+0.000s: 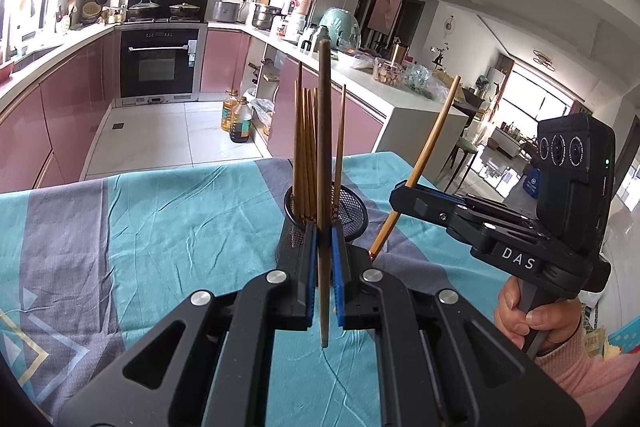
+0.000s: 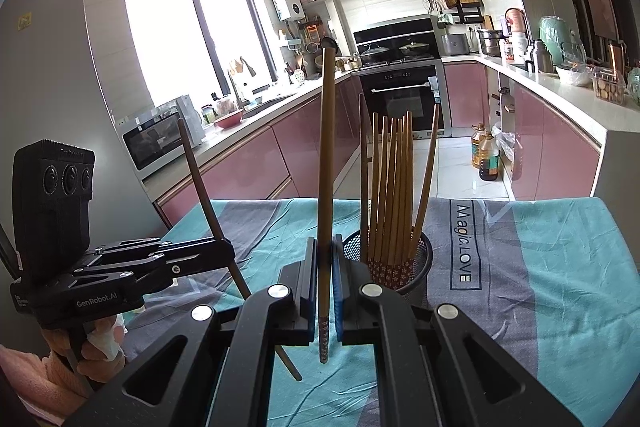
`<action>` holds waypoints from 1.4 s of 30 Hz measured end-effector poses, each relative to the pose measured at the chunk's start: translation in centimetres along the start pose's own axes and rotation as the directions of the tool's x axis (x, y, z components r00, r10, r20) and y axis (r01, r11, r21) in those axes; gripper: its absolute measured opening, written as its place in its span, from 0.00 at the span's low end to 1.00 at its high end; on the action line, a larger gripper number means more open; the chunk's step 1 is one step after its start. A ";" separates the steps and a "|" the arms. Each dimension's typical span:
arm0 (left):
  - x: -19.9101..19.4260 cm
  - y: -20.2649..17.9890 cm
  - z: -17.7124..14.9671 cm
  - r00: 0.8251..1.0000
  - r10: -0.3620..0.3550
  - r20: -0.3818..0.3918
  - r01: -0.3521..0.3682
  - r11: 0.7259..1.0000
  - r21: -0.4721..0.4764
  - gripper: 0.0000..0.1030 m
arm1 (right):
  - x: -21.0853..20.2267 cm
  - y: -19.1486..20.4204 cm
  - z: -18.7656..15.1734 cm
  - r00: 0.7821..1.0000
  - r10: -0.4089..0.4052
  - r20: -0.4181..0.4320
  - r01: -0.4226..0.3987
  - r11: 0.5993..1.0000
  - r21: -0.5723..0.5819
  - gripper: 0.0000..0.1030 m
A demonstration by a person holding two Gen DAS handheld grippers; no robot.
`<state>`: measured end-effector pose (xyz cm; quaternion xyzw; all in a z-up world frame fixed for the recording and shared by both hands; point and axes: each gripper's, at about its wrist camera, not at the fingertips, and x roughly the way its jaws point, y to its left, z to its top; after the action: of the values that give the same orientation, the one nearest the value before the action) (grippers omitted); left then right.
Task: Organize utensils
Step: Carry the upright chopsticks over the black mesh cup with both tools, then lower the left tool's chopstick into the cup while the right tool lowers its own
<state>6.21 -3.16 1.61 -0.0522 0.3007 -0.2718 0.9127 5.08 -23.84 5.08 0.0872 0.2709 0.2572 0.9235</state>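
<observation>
A black mesh holder (image 1: 352, 211) (image 2: 420, 263) stands on the table with several brown chopsticks (image 1: 306, 151) (image 2: 394, 187) upright in it. My left gripper (image 1: 324, 239) is shut on a dark brown chopstick (image 1: 324, 147), held upright just in front of the holder; it also shows in the right wrist view (image 2: 204, 195). My right gripper (image 2: 325, 259) is shut on a lighter chopstick (image 2: 326, 167), held upright left of the holder. In the left wrist view that gripper (image 1: 404, 187) holds its chopstick (image 1: 430, 147) tilted, right of the holder.
The table carries a teal and grey striped cloth (image 1: 160, 227) (image 2: 540, 267). Behind it are pink kitchen cabinets (image 1: 72, 107), an oven (image 1: 160, 63) and a counter (image 1: 384, 83) with jars and appliances. Oil bottles (image 1: 238, 121) stand on the floor.
</observation>
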 end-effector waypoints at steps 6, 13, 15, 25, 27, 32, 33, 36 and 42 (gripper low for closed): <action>-0.2 -0.1 0.4 1.000 -0.011 0.006 0.011 1.000 0.000 0.07 | -0.1 0.0 0.4 1.000 -0.006 0.011 0.006 1.000 -0.007 0.06; -0.3 -0.4 0.9 1.000 -0.020 0.011 0.020 1.000 0.010 0.07 | -0.2 0.0 0.6 1.000 -0.007 0.020 0.008 1.000 -0.015 0.06; -0.2 -0.5 1.0 1.000 -0.021 0.013 0.021 1.000 0.015 0.07 | -0.2 0.1 0.7 1.000 -0.008 0.022 0.008 1.000 -0.017 0.06; -0.1 -1.1 2.0 0.999 -0.029 0.026 0.028 0.999 0.033 0.07 | -0.4 0.0 1.2 0.999 -0.012 0.034 0.013 0.999 -0.030 0.06; -0.2 -1.3 2.2 0.999 -0.031 0.029 0.030 0.999 0.039 0.07 | -0.5 0.1 1.2 0.999 -0.012 0.038 0.013 0.999 -0.032 0.06; -0.2 -1.7 2.5 0.999 -0.036 0.034 0.034 0.998 0.049 0.07 | -0.6 0.2 1.5 0.999 -0.014 0.046 0.015 0.999 -0.039 0.06; -0.3 -1.8 2.6 0.999 -0.035 0.036 0.033 0.998 0.050 0.07 | -0.6 0.2 1.6 0.999 -0.014 0.048 0.016 0.999 -0.040 0.06; -0.4 -1.9 2.9 0.998 -0.038 0.042 0.035 0.998 0.051 0.07 | -0.9 0.2 1.6 0.998 -0.016 0.056 0.019 0.999 -0.045 0.06; -0.6 -2.3 3.6 0.998 -0.037 0.055 0.033 0.998 0.060 0.07 | -1.0 0.1 2.1 0.997 -0.021 0.069 0.024 0.998 -0.050 0.06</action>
<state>6.83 -5.02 5.38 -0.0380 0.2659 -0.2949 0.9170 5.40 -24.30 7.32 0.0694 0.2337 0.2504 0.9370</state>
